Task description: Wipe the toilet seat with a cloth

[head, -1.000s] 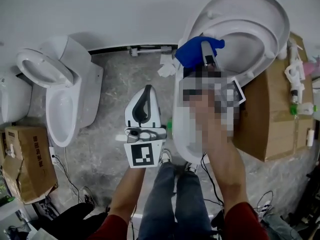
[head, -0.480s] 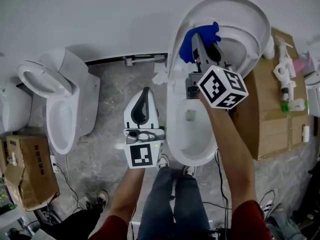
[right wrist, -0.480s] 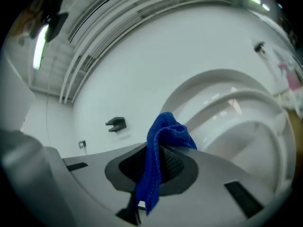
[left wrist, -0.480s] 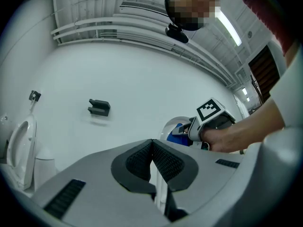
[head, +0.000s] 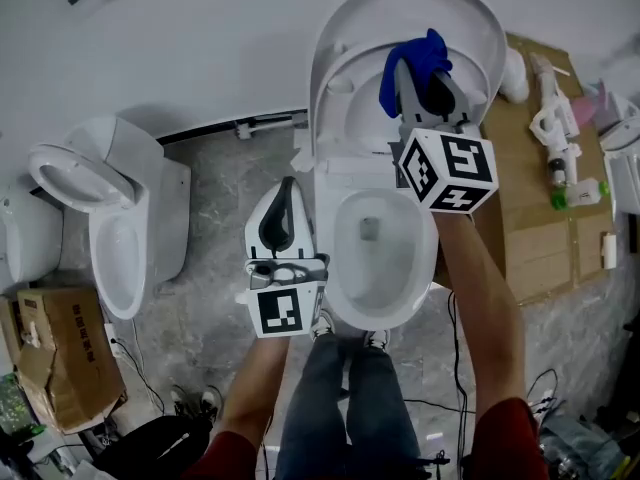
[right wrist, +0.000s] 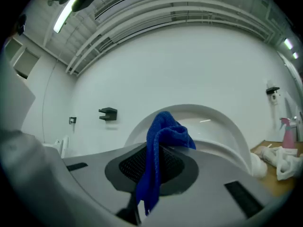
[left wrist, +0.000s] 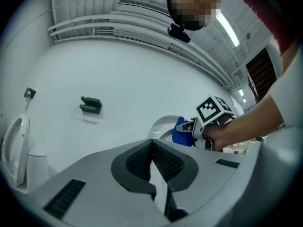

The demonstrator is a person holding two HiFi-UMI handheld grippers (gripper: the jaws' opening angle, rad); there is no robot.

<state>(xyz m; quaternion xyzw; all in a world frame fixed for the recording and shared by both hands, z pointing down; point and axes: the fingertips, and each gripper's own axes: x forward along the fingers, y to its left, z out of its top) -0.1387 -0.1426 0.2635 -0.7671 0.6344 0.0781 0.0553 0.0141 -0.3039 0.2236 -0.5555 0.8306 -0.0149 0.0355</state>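
While left tool [head: 290, 186] sits closed, right tool [head: 425, 78] clamps fuzzy blue cloth [head: 425, 50] — perhaps against the oval lid [head: 482, 26].

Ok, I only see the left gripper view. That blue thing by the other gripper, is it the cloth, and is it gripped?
Observer: Yes. The right gripper is shut on the blue cloth, which hangs out between its jaws.
Operator: Is the toilet seat up or down?
Observer: Up. The seat stands raised against the open lid, with the cloth in front of it.
Operator: What is below my gripper?
Observer: The left gripper is over grey floor, left of the bowl.
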